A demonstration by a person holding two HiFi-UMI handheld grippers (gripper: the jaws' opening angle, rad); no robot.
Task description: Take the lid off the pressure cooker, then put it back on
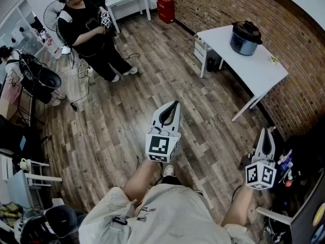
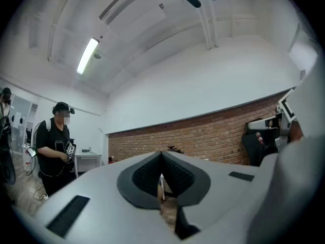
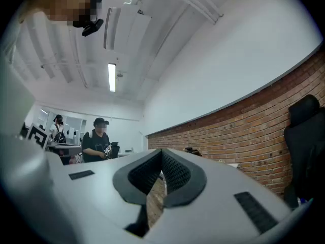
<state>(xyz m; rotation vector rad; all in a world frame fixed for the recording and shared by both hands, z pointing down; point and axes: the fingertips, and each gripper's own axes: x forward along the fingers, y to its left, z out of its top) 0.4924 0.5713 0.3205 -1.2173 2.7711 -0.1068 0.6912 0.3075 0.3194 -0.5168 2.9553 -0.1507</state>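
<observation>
**Brick wall [image 1: 238, 4], white table [image 1: 264, 70], and the cooker shut under its lid, with both claws closed on nothing**

From my seat I see the pressure cooker [image 1: 246, 38] standing on the white table at the upper right of the head view, near the end that lies close to the brick wall. Its dark lid [image 1: 247, 27] sits on top of the pot, knob upward. Further along the table lies one small pale thing (too small for me to name).

My left gripper [image 1: 174, 104] hangs over the wooden floor [image 1: 111, 126] in the middle of the view, its marker cube [image 1: 162, 146] nearest me and its tips pointing up the frame. In the left gripper view its ribbed pads [image 2: 177, 176] meet in a closed point with nothing between them.

My right gripper [image 1: 268, 131] is at the lower right, beside the table's near leg and well apart from the cooker. In its own view the pads [image 3: 175, 174] are pressed together too, and they hold nothing.

Both claws are well short of the table. A person in black clothes [image 1: 89, 27] stands at the upper left on the floor, holding a marker-cube gripper. A red container [image 1: 166, 9] stands against the brick wall, beside a smaller white table [image 1: 129, 0]
</observation>
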